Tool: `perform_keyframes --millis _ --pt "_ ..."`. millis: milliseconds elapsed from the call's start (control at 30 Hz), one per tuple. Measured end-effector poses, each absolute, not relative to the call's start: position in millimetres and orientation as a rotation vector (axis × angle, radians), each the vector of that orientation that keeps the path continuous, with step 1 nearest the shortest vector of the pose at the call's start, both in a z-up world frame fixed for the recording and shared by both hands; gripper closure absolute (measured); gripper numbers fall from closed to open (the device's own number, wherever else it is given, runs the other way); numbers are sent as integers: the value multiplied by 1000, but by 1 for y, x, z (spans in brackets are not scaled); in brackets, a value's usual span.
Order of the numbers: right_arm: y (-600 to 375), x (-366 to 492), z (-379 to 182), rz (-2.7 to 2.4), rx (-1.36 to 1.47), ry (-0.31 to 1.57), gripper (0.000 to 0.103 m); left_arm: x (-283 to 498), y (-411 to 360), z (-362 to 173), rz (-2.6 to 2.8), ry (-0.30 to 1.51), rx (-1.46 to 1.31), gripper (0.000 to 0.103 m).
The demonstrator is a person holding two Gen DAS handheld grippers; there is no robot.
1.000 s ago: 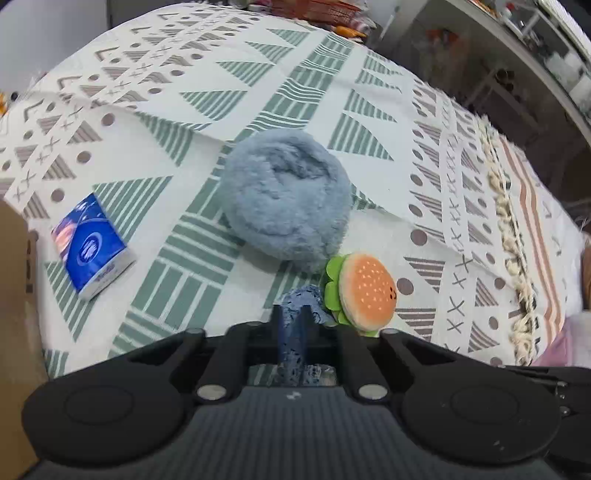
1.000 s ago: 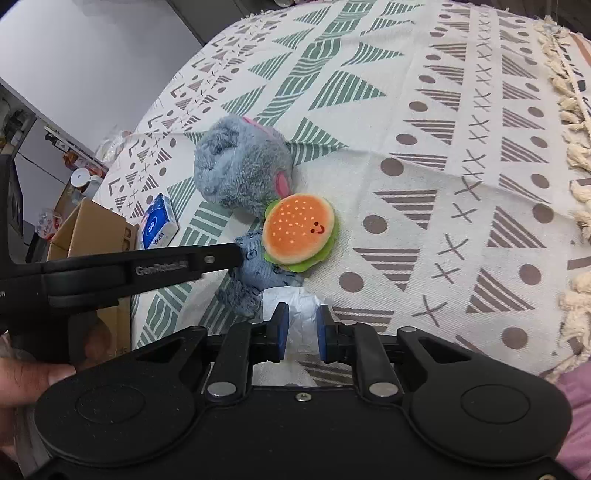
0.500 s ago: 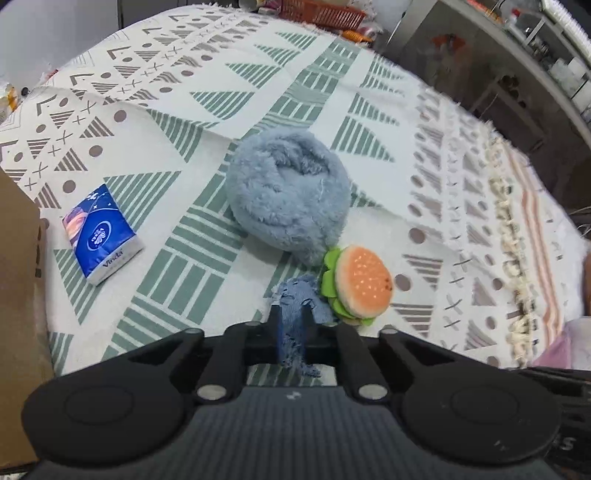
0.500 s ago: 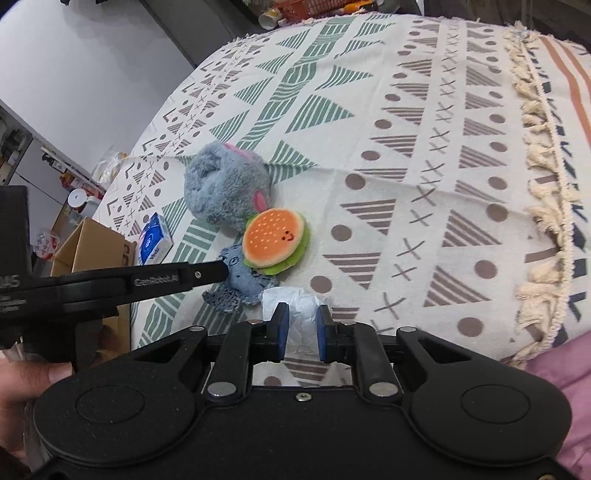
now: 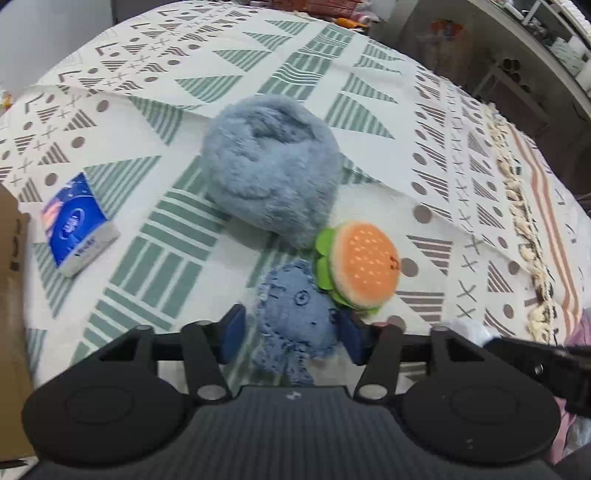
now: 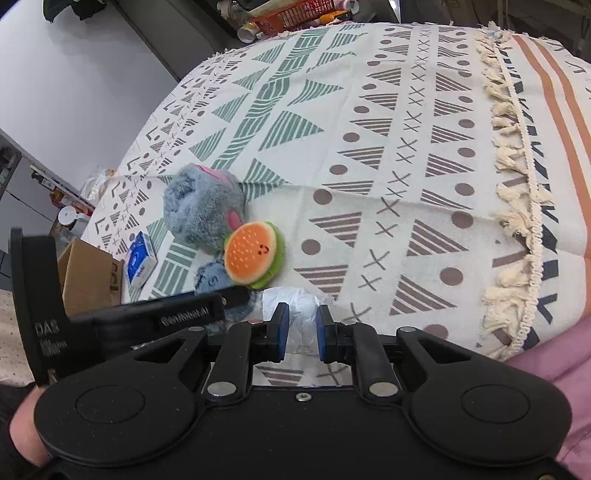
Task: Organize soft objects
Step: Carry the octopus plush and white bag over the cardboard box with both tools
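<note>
Blue fabric toy: a small frayed denim-blue piece [image 5: 295, 314] with stitched marks, lying on the cloth between the left gripper's spread fingers; no pad is seen pressing it.
Left gripper: [image 5: 291, 332] jaws wide apart around the blue fabric toy, blue pads on either side of it.
Burger plush: [image 5: 364, 266] orange bun with green felt edge, just ahead and right of the left gripper, touching the blue fabric toy and the fluffy plush.
Fluffy plush: [image 5: 271, 170] a round grey-blue ball of fur further ahead of the left gripper; pink patches show in the right wrist view.
White item: crinkled white material [image 6: 299, 306], possibly tissue or plastic, lying between the right gripper's fingers.
Right gripper: [image 6: 300, 330] jaws parted, a gap visible on both sides of the white item, so not clamping it.
Tissue pack: [image 5: 75, 225] blue, ahead and left of the left gripper, apart from the toys.
Surface: a cream cloth [image 6: 369, 122] with green and brown triangles, dots, crosses and a tasselled fringe.
Room: a cardboard box [image 6: 88, 273] at the left edge; a red basket [image 6: 295, 11] beyond the far edge.
</note>
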State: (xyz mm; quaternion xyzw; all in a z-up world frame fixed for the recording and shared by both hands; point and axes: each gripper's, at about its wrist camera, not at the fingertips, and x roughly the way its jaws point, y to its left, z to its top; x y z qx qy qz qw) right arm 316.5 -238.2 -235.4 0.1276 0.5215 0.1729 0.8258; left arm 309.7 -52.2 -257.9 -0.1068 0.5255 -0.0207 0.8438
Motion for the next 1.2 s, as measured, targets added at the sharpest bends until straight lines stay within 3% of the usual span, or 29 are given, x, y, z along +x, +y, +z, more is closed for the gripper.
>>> perform_keyframes --millis 100,333,1200 --pt "-233 318 -231 383 270 1095 87 308 -49 -254 -65 1103 -236 73" --pt "-213 321 -212 445 232 1048 87 294 -31 -233 -66 1052 -259 89" --pt "-127 332 -137 646 194 936 87 215 100 -133 195 792 -457 90"
